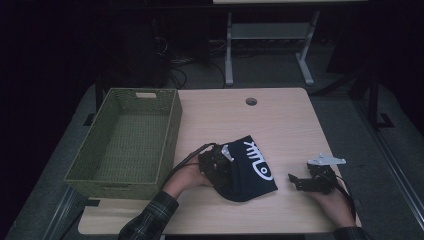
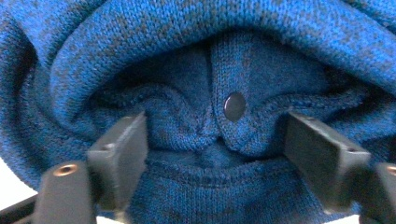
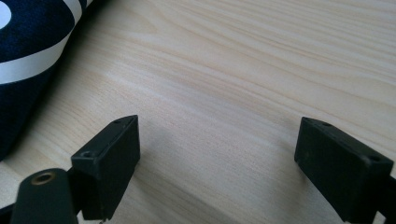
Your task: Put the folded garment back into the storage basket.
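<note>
One garment: a dark navy knitted cloth with a white printed pattern (image 1: 250, 170) lies crumpled on the table, just below the middle of the high view.
Garment up close: in the left gripper view its blue knit (image 2: 196, 130) folds round a small dark round snap button (image 2: 234, 106), right of centre.
Left gripper: the left gripper (image 1: 220, 167) sits at the cloth's left edge, at the centre of the high view; its black jaws stand apart with folds of knit between them, and whether the pads already press the fabric cannot be told.
Right gripper: the right gripper (image 1: 300, 182) rests low at the lower right of the high view, well apart from the cloth; its jaws are spread over bare wood, grasping nothing.
Table: the light wooden tabletop (image 1: 280, 120) bears a round cable hole (image 1: 251, 101) near its far edge.
Basket: a green woven rectangular basket (image 1: 172, 130) stands at the left of the frame, near the cloth.
</note>
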Demonstrator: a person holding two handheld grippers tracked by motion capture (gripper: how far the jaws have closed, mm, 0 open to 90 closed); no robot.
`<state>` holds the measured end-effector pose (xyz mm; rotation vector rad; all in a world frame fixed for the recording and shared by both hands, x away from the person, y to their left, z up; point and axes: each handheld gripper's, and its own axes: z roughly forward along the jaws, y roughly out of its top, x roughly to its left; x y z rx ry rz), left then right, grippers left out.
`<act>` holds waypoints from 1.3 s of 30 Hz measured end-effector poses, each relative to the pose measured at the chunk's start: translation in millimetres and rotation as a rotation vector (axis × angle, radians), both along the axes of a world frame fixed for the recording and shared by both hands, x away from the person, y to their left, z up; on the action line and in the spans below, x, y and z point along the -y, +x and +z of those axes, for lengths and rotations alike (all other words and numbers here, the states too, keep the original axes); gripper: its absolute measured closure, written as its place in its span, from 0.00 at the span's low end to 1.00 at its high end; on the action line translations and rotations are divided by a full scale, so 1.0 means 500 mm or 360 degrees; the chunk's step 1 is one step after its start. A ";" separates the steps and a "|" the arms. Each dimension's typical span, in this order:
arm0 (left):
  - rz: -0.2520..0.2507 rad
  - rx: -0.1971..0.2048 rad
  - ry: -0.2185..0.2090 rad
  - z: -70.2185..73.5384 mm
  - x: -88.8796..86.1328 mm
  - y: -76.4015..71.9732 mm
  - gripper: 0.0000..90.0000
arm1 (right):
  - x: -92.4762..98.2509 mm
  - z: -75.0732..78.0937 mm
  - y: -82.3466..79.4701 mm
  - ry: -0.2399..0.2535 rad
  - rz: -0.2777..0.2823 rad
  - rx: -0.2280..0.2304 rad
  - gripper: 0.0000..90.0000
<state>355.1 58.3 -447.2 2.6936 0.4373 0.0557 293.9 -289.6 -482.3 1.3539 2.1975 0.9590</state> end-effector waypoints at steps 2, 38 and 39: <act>-0.0002 -0.0002 -0.0001 0.002 -0.002 0.001 0.34 | 0.000 0.000 0.000 -0.0001 0.0000 0.0001 0.15; 0.0071 -0.0073 -0.0234 0.073 -0.019 0.015 0.85 | -0.001 0.000 0.000 0.0003 -0.0015 -0.0003 0.15; 0.0078 -0.0071 -0.0234 0.078 -0.019 0.015 0.85 | -0.001 0.000 0.000 0.0003 -0.0015 -0.0003 0.15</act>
